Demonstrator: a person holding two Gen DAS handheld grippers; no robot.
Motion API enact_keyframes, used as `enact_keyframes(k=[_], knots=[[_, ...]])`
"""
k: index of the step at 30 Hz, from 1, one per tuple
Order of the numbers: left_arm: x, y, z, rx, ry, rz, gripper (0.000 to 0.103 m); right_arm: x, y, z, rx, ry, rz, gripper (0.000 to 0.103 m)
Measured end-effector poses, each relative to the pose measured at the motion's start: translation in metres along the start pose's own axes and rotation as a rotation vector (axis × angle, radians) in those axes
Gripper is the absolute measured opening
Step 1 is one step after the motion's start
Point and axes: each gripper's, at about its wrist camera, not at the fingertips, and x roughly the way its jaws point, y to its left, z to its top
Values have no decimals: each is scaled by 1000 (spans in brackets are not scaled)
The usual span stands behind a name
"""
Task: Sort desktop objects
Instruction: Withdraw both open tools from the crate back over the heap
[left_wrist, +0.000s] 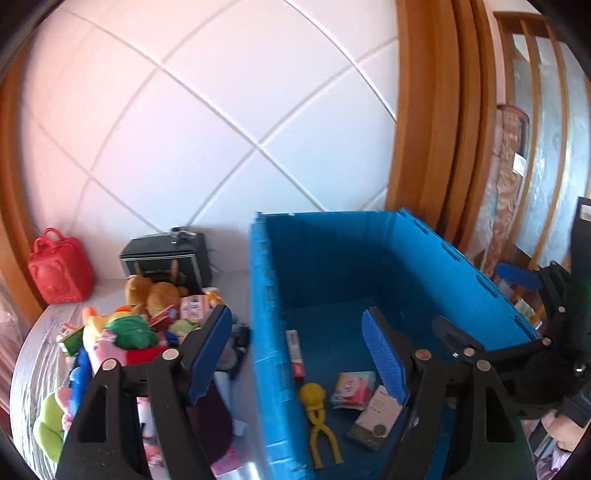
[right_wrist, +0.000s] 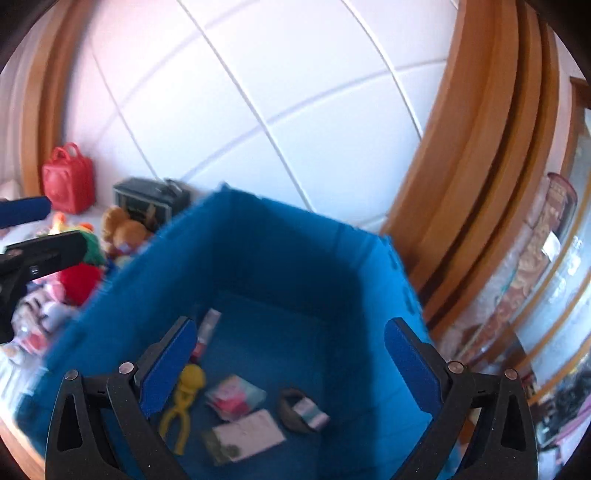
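A blue plastic crate (left_wrist: 332, 258) (right_wrist: 258, 258) stands on the table. Inside lie a yellow tong toy (left_wrist: 317, 417) (right_wrist: 183, 398), a pink packet (left_wrist: 351, 387) (right_wrist: 232, 397), a flat beige box (left_wrist: 376, 417) (right_wrist: 247, 434), a red-and-white tube (left_wrist: 295, 354) (right_wrist: 205, 334) and a small dark roll (right_wrist: 301, 410). My left gripper (left_wrist: 299, 354) is open and empty, straddling the crate's left wall. My right gripper (right_wrist: 291, 369) is open and empty above the crate's inside; it also shows at the left wrist view's right edge (left_wrist: 546, 295).
A heap of plush toys and small packets (left_wrist: 125, 325) (right_wrist: 81, 266) lies left of the crate. Behind it stand a dark box (left_wrist: 166, 258) (right_wrist: 147, 199) and a red bag-shaped toy (left_wrist: 59, 273) (right_wrist: 68, 177). A white tiled wall and wooden frame (left_wrist: 436, 110) are behind.
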Motion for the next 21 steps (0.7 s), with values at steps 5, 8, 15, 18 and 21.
enact_keyframes(k=[5,8,15,18,21], knots=[[-26,54,-15,-48,-27,51,73,-20,48,6,-17,-57,59,103],[-40,89,-28,-63,-29,88,73,-29,79,11,-24,-83,116,103],[-67,187,-73,-120,-8,213,73,-47,160,20,-19,-128,240,103],[-73,231,-99,-135,21,273,73,-47,198,20,-29,-132,295,103],[-74,274,-128,-159,68,322,73,-38,237,15,-35,-105,345,103]])
